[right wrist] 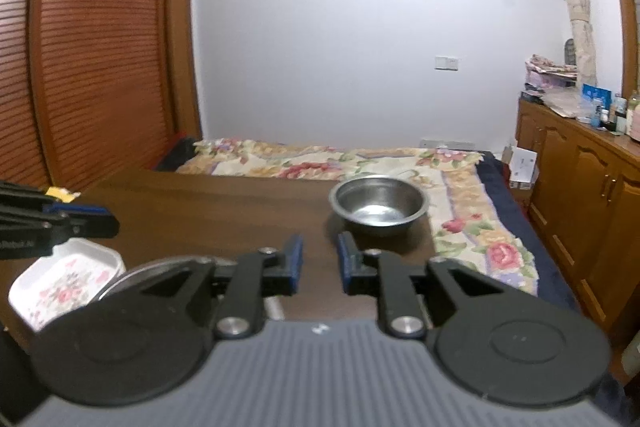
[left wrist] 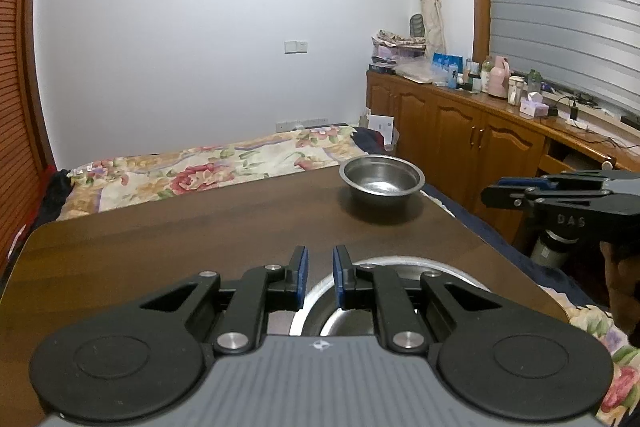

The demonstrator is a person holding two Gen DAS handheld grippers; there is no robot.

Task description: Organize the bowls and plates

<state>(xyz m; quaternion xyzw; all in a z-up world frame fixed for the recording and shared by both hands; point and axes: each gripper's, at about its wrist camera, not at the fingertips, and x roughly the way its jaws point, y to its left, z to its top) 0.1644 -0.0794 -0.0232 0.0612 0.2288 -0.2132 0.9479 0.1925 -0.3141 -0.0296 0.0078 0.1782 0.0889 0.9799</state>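
A: How far along would you say this tidying is?

B: Partway, I'd judge. One steel bowl point(left wrist: 382, 183) sits alone at the far right corner of the brown table point(left wrist: 160, 247), well apart from the rest. Nearer the person there's a metal plate point(left wrist: 400, 267) under the left gripper point(left wrist: 320, 277), and just beside it a white flowered dish point(right wrist: 64, 279), the plate's edge overlapping the dish's rim.

A: So what's left?

B: That far bowl hasn't joined the pile yet, I think. Whether the plate and dish are where they belong, I can't say.

A: Is either hand holding anything?

B: No. The left gripper's jaws are drawn nearly together, with only a narrow slit between the blue pads point(left wrist: 302, 267) and nothing in it; it hangs over the plate. The right gripper point(right wrist: 319, 259) has its jaws slightly parted and empty, pointed at the bowl but short of it.

A: Anything in the way?

B: The tabletop between the right gripper and the bowl is bare. The bowl does sit close to the table's edge, with the flowered bedspread point(right wrist: 460, 195) right behind, so a clumsy nudge could tip it off. The wooden cabinet point(left wrist: 460, 131) with its clutter of bottles stands off to the side, out of reach.
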